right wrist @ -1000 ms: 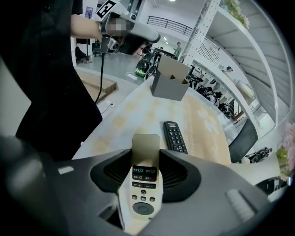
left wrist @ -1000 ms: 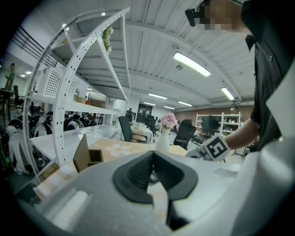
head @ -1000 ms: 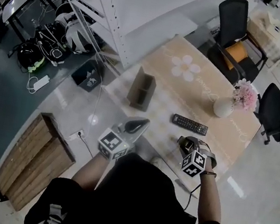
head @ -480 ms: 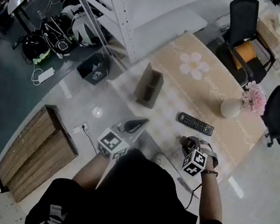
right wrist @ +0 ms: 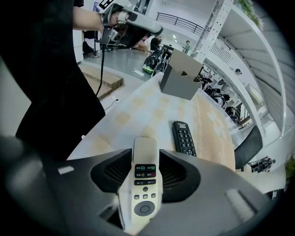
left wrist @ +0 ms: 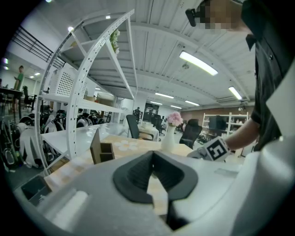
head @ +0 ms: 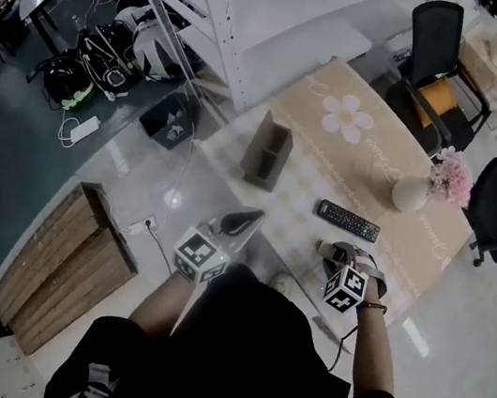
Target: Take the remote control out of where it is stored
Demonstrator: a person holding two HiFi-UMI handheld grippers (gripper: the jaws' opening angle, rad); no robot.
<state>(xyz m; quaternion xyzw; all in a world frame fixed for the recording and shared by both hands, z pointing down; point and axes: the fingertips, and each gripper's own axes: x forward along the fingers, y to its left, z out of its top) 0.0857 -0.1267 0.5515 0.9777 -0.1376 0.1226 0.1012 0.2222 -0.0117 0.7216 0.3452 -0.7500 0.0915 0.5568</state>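
A white remote control sits lengthwise between the pads of my right gripper, which is shut on it and points steeply down over the table's near edge. A black remote lies flat on the beige table just beyond it, also visible in the right gripper view. The brown storage holder stands upright further left. My left gripper hovers at the table's near left edge, shut and holding nothing, pointing towards the holder.
A white vase with pink flowers stands at the table's right end. Black office chairs flank the far side. A white shelf rack rises on the left, and a wooden crate lies on the floor.
Only the head view has shifted a little. Both grippers stay where they were, the right one still closed on the white remote.
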